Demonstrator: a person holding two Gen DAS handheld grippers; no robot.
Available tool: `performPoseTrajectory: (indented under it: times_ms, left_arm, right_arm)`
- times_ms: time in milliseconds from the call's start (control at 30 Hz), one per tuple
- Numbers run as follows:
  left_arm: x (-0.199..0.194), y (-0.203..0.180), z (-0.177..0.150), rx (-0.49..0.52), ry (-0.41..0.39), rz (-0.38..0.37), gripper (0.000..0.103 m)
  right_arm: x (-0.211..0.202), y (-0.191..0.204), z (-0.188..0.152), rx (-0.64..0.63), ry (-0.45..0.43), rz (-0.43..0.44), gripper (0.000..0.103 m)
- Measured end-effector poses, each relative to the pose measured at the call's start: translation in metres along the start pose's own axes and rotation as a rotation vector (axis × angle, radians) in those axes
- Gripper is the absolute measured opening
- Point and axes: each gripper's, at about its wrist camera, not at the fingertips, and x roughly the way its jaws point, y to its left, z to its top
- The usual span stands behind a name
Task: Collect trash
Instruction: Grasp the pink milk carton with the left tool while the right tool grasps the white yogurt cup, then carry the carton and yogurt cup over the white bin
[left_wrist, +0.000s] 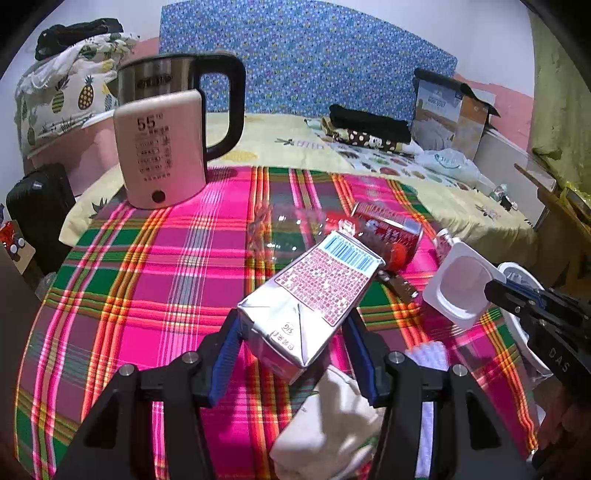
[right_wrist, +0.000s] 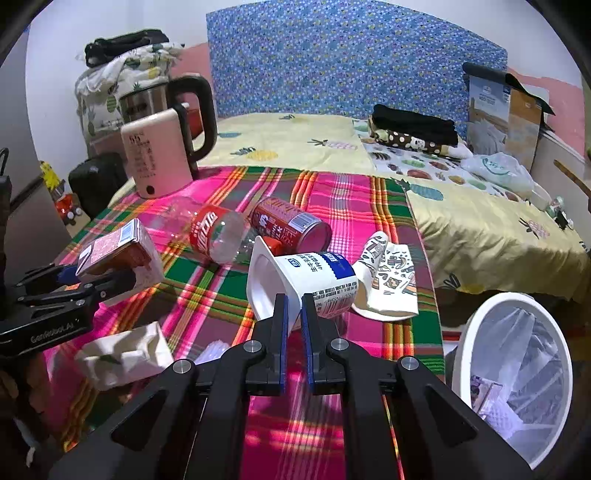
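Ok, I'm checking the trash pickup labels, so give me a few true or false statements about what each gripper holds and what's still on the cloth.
1. The left gripper holds a milk carton. True.
2. The right gripper is empty. False: its jaws pinch the yogurt cup rim.
3. The red can stands upright. False: it lies on its side.
4. A white bin sits right of the plaid cloth. True.

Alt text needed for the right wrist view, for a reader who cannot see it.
The right gripper pinches the rim of a white yogurt cup above a pink plaid tablecloth. At left, the left gripper holds a drink carton; a clear bottle, a red can and crumpled paper lie nearby. A white lined bin stands at right.
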Motion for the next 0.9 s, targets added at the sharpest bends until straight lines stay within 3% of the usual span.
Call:
performPoseTrajectory:
  times_ms: [300, 900]
  left_arm:
    - [-0.022, -0.026, -0.001, 0.013, -0.034, -0.046, 0.057]
    - [-0.016, -0.144, -0.017, 0.167, 0.013, -0.224, 0.057]
  right_arm:
    - [-0.027, -0.017, -0.009, 0.045, -0.04, 0.006, 0.007]
    - [-0.061, -0.088, -0.046, 0.195, -0.059, -0.115, 0.007]
